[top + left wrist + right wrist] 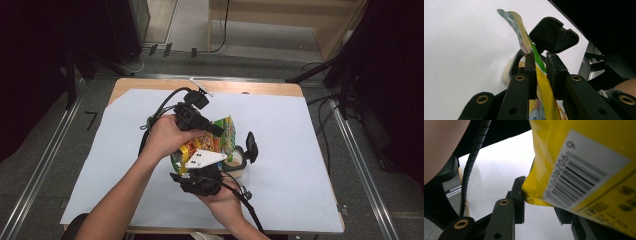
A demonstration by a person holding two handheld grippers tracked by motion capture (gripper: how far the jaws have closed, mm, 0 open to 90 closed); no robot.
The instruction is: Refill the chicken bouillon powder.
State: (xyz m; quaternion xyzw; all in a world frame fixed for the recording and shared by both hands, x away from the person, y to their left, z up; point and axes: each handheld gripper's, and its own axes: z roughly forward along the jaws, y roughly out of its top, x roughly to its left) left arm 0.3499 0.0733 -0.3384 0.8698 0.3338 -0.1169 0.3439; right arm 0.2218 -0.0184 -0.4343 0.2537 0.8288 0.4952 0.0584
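A yellow snack bag (200,146) with red and green print hangs over the middle of the table, held between both grippers. My left gripper (214,129) comes in from the far side, shut on the bag's green top edge (534,53). In the left gripper view its jaws (541,72) pinch that flap. My right gripper (186,169) holds the bag's lower end from the near side. In the right gripper view the barcode corner of the bag (574,170) sits between the jaws (540,200), and the far finger is partly hidden. Under the bag sits a small round container (236,161) with a raised black lid (251,146).
A white sheet (300,150) covers the wooden table (250,88). A small white strip (201,86) lies at the far edge. Each gripper's cable (162,107) trails off by the hands. Metal rails and dark stands flank the table on both sides.
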